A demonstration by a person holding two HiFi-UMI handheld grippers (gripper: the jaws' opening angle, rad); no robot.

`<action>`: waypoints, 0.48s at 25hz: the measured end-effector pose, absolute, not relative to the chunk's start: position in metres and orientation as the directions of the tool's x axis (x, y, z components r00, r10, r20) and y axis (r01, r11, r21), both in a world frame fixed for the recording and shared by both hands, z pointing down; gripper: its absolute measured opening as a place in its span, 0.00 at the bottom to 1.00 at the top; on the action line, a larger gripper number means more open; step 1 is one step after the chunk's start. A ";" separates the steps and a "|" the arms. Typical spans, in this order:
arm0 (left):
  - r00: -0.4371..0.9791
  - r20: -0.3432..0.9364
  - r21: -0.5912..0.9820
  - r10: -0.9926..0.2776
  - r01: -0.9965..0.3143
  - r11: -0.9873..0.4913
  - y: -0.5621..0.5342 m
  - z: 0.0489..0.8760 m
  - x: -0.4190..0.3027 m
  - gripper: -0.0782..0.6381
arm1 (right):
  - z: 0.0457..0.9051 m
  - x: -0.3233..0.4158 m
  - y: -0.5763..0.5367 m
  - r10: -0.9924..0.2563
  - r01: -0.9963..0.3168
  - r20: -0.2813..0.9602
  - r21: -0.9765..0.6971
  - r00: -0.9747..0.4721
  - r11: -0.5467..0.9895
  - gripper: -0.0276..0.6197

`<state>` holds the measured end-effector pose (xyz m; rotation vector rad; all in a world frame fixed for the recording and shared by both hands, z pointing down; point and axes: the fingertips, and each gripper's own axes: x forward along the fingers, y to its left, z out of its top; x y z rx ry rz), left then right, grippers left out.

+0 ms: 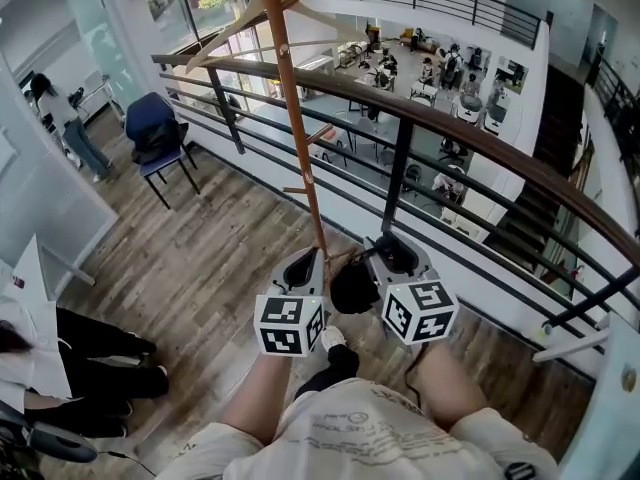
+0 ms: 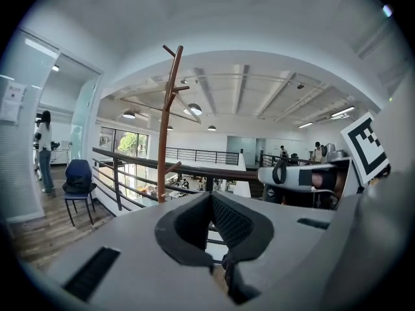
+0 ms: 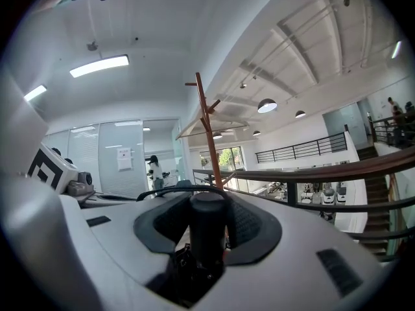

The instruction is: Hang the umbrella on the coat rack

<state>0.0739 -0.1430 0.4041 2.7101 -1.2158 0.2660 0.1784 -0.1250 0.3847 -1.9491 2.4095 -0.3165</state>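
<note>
The brown wooden coat rack (image 1: 300,148) rises right in front of me beside the railing, its pegs branching near the top (image 2: 170,96) (image 3: 206,105). My right gripper (image 1: 395,253) (image 3: 209,219) is shut on the black umbrella (image 3: 207,229) by its cylindrical handle, and the strap loop arches over the jaws. The folded umbrella (image 1: 354,286) shows as a dark bundle between the two grippers. My left gripper (image 1: 300,266) (image 2: 211,222) is close to the pole's left side, jaws apart in a V with nothing gripped.
A dark metal railing (image 1: 450,128) with a wooden top rail runs just behind the pole, with an atrium below it. A blue chair (image 1: 155,133) stands at the left. One person stands far left (image 1: 60,108), another sits at the lower left (image 1: 60,348).
</note>
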 end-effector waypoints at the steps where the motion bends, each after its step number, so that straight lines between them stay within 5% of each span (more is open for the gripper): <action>1: 0.653 0.225 0.077 -0.723 -0.752 -0.655 -0.152 0.406 0.074 0.11 | 0.388 0.179 -0.135 -0.969 -0.965 0.114 -0.172 -0.220 0.199 0.28; 12: 0.640 0.244 0.128 -0.729 -0.766 -0.630 -0.281 0.437 0.062 0.11 | 0.449 0.174 -0.275 -0.938 -0.964 0.236 -0.142 -0.253 0.225 0.28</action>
